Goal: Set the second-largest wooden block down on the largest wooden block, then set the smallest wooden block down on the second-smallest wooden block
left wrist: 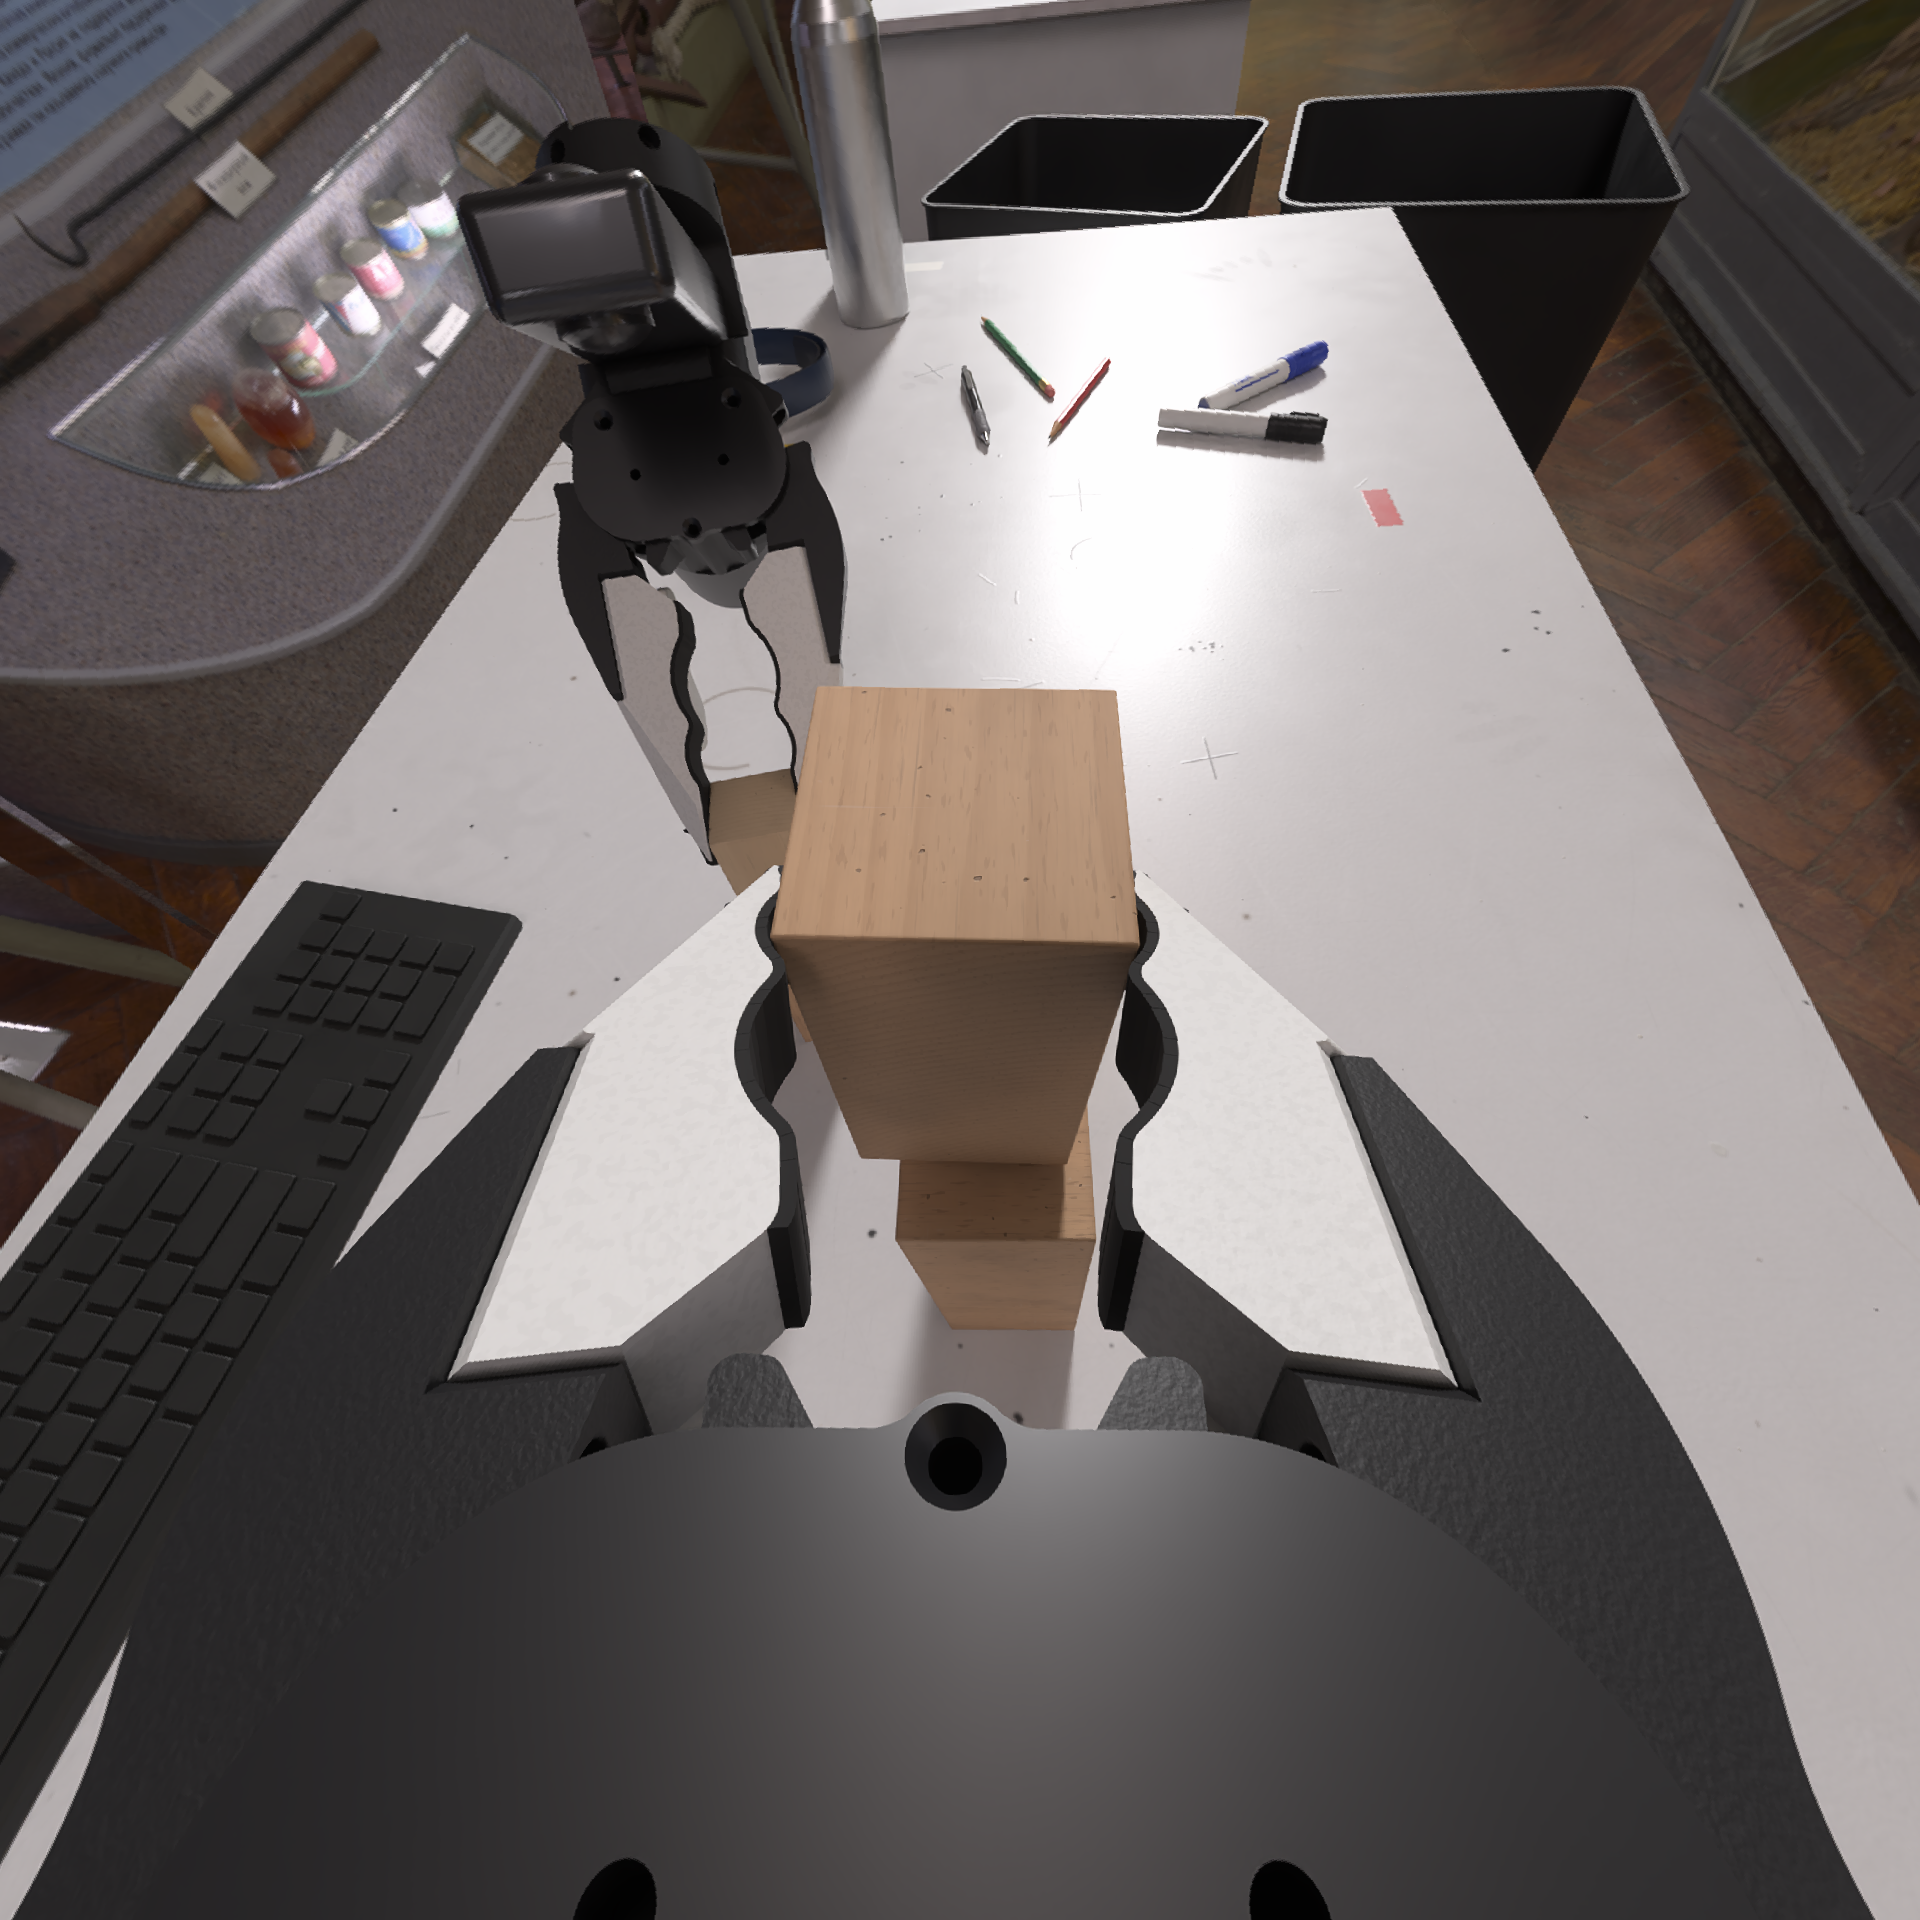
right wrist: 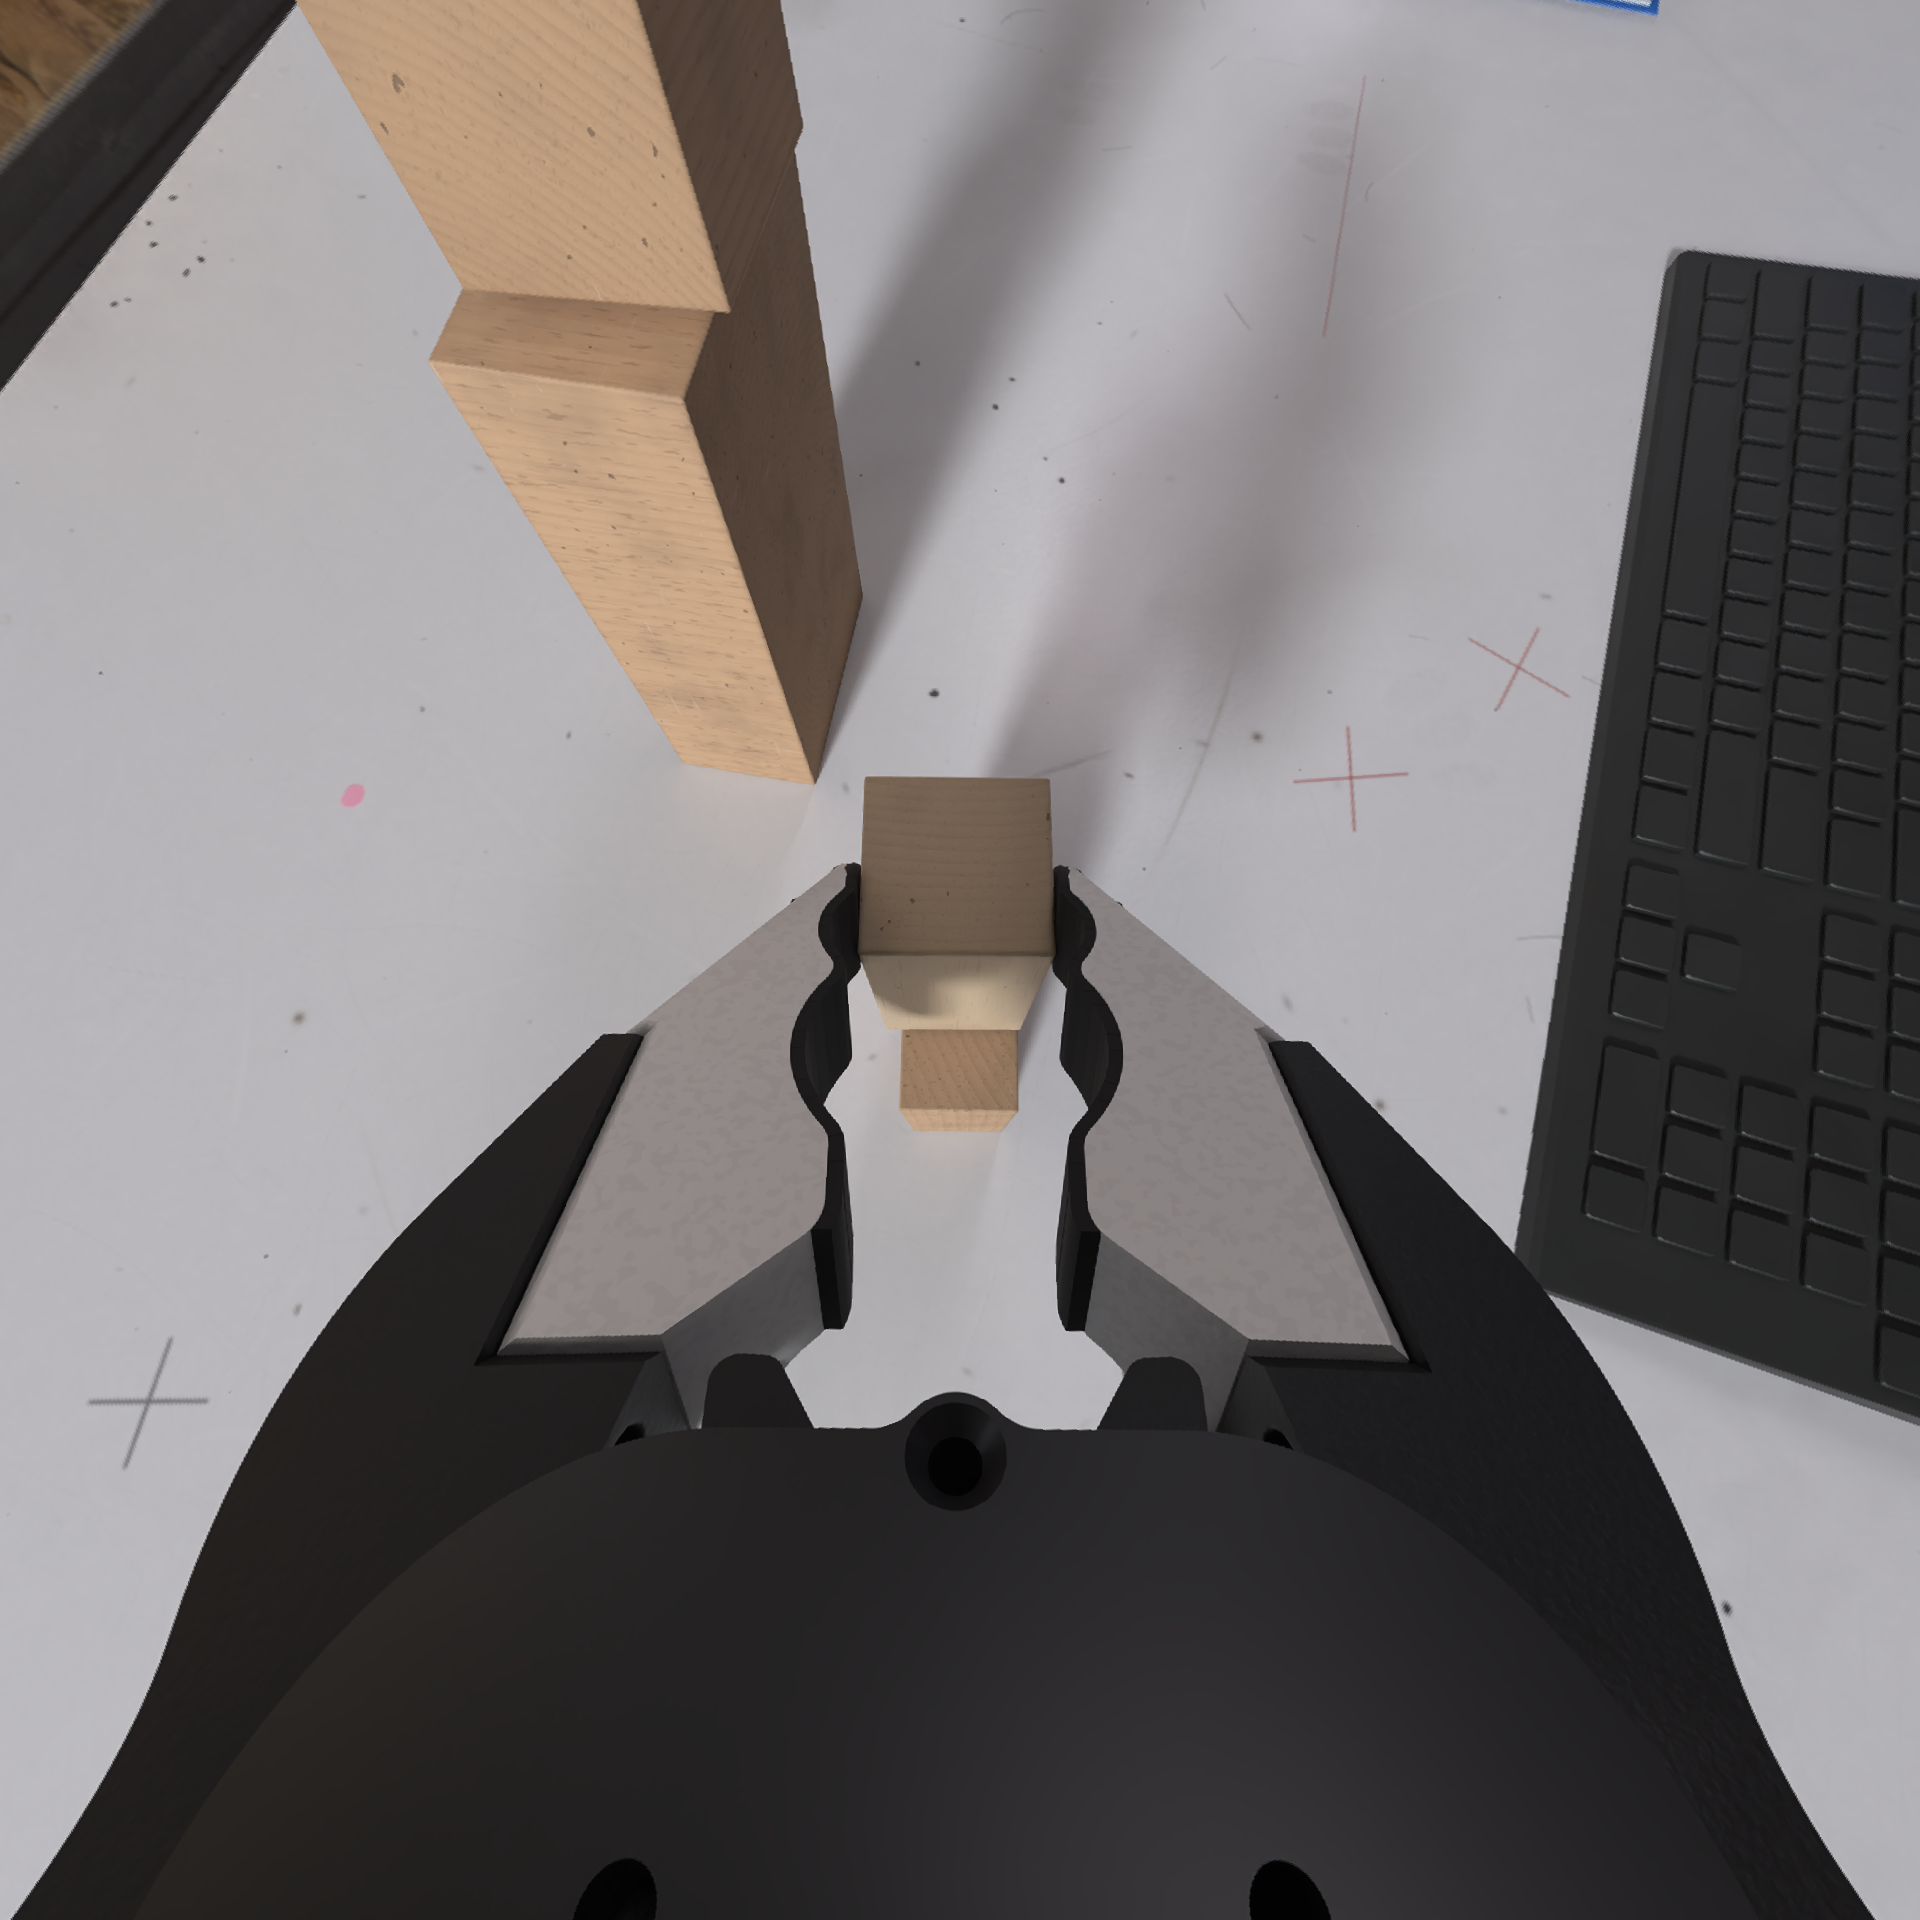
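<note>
My left gripper is shut on the second-largest wooden block, fingertips on its two sides near the top. That block stands upright on the largest wooden block, set a little off-centre; the stack also shows in the right wrist view. My right gripper is shut on a small wooden block, held directly over another small block on the white table. I cannot tell whether the two small blocks touch. In the left wrist view the right gripper stands just left of and behind the stack.
A black keyboard lies at the table's left edge and also shows in the right wrist view. A metal bottle, pens and markers lie at the far end. Two black bins stand beyond the table. A display counter is at the left.
</note>
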{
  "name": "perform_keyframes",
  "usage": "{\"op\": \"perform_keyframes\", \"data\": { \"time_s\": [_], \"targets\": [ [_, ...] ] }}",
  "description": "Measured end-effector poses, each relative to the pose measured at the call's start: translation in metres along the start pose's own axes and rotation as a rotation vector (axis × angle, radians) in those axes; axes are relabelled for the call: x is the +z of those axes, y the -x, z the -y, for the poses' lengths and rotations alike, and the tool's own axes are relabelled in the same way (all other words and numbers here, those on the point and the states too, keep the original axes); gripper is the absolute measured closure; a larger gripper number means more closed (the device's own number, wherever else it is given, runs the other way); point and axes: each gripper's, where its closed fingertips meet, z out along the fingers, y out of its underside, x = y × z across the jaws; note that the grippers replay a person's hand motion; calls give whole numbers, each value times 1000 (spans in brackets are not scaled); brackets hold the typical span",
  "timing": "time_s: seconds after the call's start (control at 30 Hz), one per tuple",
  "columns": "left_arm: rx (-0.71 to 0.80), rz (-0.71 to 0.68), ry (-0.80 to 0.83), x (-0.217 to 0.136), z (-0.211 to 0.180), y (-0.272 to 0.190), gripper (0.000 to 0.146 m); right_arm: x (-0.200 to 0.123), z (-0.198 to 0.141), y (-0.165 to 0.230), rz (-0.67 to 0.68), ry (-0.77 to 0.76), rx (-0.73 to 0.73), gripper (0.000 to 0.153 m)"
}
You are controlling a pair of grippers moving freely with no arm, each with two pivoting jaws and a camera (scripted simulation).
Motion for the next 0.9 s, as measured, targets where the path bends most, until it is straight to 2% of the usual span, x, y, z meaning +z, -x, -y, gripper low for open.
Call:
{"op": "perform_keyframes", "data": {
  "time_s": [0.57,0.9],
  "targets": [
    [6,-10,34,2,-3,-2,85,-2,-3,-1,-13,3,-13,116],
    [6,-12,27,-1,-3,-3,82,-11,6,-4,-69,-7,-10,107]
  ]
}}
